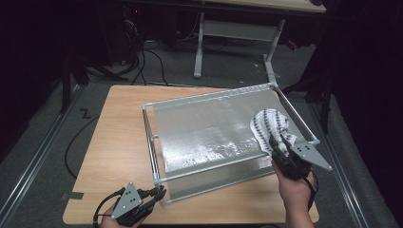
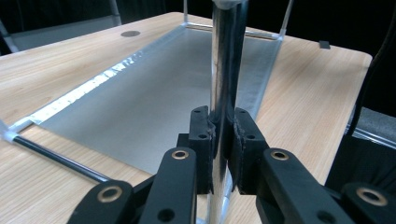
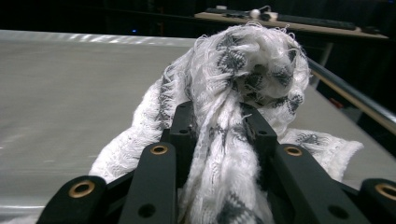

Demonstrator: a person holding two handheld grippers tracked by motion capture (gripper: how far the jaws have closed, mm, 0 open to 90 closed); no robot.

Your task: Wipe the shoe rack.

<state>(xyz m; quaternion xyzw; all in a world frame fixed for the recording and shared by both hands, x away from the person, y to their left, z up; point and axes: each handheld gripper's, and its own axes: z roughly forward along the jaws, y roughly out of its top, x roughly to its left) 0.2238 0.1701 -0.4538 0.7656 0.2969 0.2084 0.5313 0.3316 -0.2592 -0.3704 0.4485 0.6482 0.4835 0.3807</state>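
While left gripper point(image 2: 223, 140) clamps the frame post point(image 2: 225, 70), right gripper point(image 3: 223, 126) pinches cloth point(image 3: 243, 74).

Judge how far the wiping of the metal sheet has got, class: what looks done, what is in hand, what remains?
Done: the left gripper is shut on the frame's upright metal post, steadying it. In hand: the right gripper clamps a white patterned cloth on the metal sheet near its right edge. Left: likely the rest of the sheet; streaky patches show near its front, though these may be glare.
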